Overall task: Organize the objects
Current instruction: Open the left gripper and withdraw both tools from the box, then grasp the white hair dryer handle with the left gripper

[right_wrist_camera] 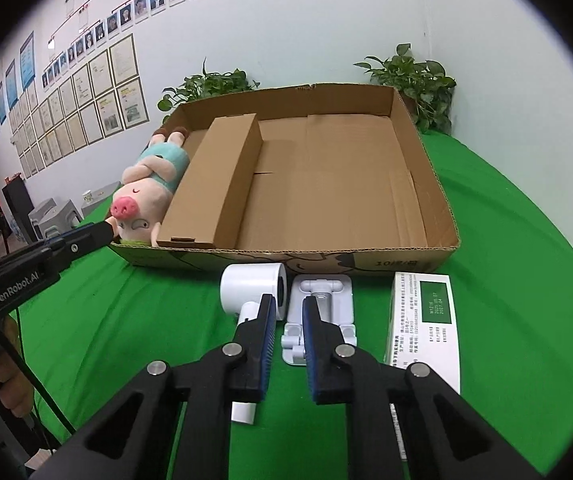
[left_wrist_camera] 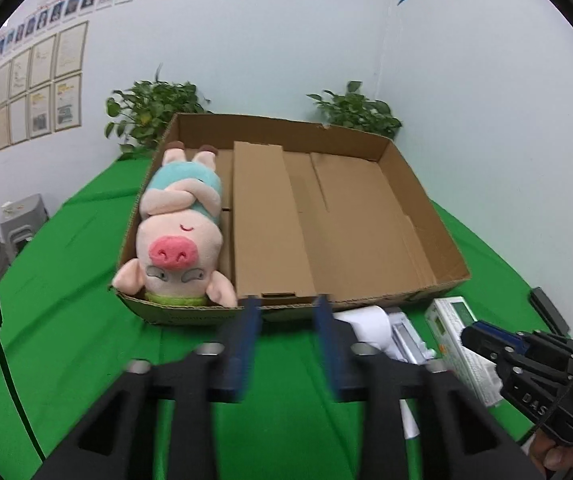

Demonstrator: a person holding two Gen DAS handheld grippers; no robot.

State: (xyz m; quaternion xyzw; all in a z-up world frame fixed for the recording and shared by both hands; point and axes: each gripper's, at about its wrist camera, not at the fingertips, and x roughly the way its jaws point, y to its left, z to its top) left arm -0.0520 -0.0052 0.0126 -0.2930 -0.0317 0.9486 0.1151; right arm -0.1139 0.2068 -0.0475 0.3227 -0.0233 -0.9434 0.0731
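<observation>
A shallow cardboard box (left_wrist_camera: pixel 418 188) (right_wrist_camera: pixel 426 160) stands on the green table. A pink pig plush (left_wrist_camera: pixel 178 232) (right_wrist_camera: pixel 146 196) lies in its left compartment, beside a cardboard divider (left_wrist_camera: pixel 266 224) (right_wrist_camera: pixel 222 184). My left gripper (left_wrist_camera: pixel 288 308) is open and empty, just in front of the box's near wall. My right gripper (right_wrist_camera: pixel 288 304) is open and empty above a white hair dryer (right_wrist_camera: pixel 252 286) and a white phone stand (right_wrist_camera: pixel 326 296). A white and green carton (right_wrist_camera: pixel 422 320) (left_wrist_camera: pixel 458 336) lies to the right.
Two potted plants (left_wrist_camera: pixel 150 108) (left_wrist_camera: pixel 356 108) stand behind the box. Grey stools (left_wrist_camera: pixel 6 228) stand left of the table. A black object (left_wrist_camera: pixel 548 312) lies at the table's right edge. A black cable (left_wrist_camera: pixel 2 360) hangs at the left.
</observation>
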